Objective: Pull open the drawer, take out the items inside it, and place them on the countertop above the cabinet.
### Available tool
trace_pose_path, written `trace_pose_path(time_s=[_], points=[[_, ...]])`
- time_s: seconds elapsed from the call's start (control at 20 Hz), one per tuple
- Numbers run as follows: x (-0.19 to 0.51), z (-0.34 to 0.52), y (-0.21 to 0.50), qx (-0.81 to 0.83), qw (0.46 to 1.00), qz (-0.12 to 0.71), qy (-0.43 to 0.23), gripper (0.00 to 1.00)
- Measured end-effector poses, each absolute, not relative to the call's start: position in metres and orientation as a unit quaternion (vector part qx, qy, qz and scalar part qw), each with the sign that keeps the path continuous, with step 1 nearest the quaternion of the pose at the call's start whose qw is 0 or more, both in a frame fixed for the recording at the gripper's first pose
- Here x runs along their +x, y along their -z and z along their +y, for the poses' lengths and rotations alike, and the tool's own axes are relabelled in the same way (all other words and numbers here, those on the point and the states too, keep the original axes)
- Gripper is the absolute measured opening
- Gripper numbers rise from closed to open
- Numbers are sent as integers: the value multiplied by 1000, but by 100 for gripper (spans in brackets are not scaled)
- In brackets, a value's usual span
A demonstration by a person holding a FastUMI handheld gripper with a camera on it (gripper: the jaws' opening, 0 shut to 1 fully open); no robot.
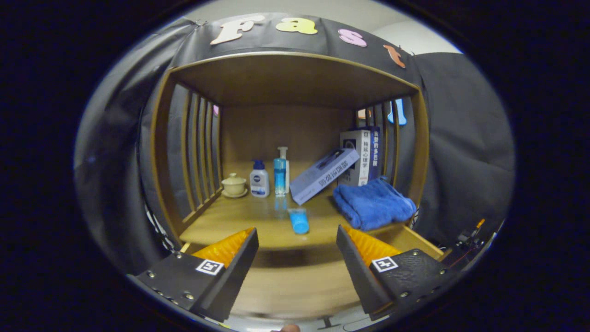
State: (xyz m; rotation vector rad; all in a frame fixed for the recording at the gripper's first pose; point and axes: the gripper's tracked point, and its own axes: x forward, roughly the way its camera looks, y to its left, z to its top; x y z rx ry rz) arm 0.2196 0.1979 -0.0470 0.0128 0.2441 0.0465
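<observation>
Tool (297, 240) spread wide, fingers apart, gripping nothing, hovering over blurred wooden drawer front (295, 286). Just beyond fingertips, front edge of desk (239, 230). Blue tube (298, 220) lying near that edge, open wood on either side. Right of tube, folded blue towel (373, 203) overhanging edge. Behind tube: 2 pump bottles (259, 179), lidded cup (234, 185), leaning box (324, 175), upright books (362, 154).

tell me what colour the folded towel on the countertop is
Blue, seen best in the gripper view: the towel lies beyond the open tool.
</observation>
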Motion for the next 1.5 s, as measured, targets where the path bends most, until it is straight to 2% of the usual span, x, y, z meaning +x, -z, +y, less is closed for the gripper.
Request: trace_pose_path(time_s=[0.3, 0.55, 0.9, 1.05, 1.5], points=[[157, 186, 97, 21, 989, 143, -25, 100], [131, 176, 148, 23, 981, 191, -26, 100], [139, 177, 184, 19, 975, 210, -69, 100], [143, 172, 186, 7, 977, 201, -70, 97], [191, 178, 181, 4, 980, 186, -70, 98]])
